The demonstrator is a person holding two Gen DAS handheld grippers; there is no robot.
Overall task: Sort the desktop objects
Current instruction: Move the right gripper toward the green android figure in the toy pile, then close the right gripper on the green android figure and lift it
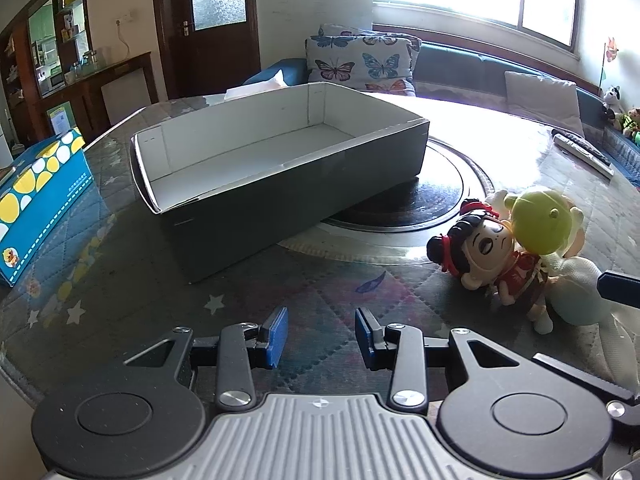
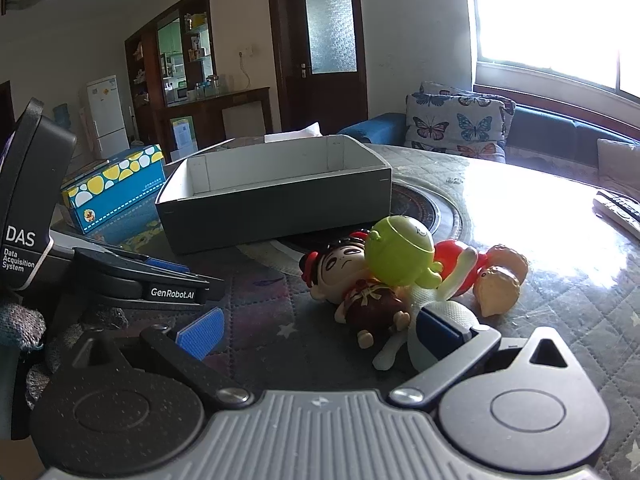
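An open grey box (image 1: 280,152) with a white inside stands empty on the round table; it also shows in the right wrist view (image 2: 276,196). A heap of toys lies to its right: a doll in red (image 1: 488,256) (image 2: 352,276), a green figure (image 1: 536,220) (image 2: 400,256), a pale white toy (image 1: 580,284) (image 2: 444,320), and tan pieces (image 2: 500,280). My left gripper (image 1: 321,336) is open and empty, low over the table in front of the box. My right gripper (image 2: 320,332) is open wide just before the heap, its right finger against the pale toy.
A blue box with yellow and white dots (image 1: 36,200) (image 2: 116,184) stands left of the grey box. A dark round inset (image 1: 420,200) lies at the table's middle. Remote controls (image 1: 580,148) lie at the far right. A sofa with butterfly cushions (image 1: 360,60) stands behind.
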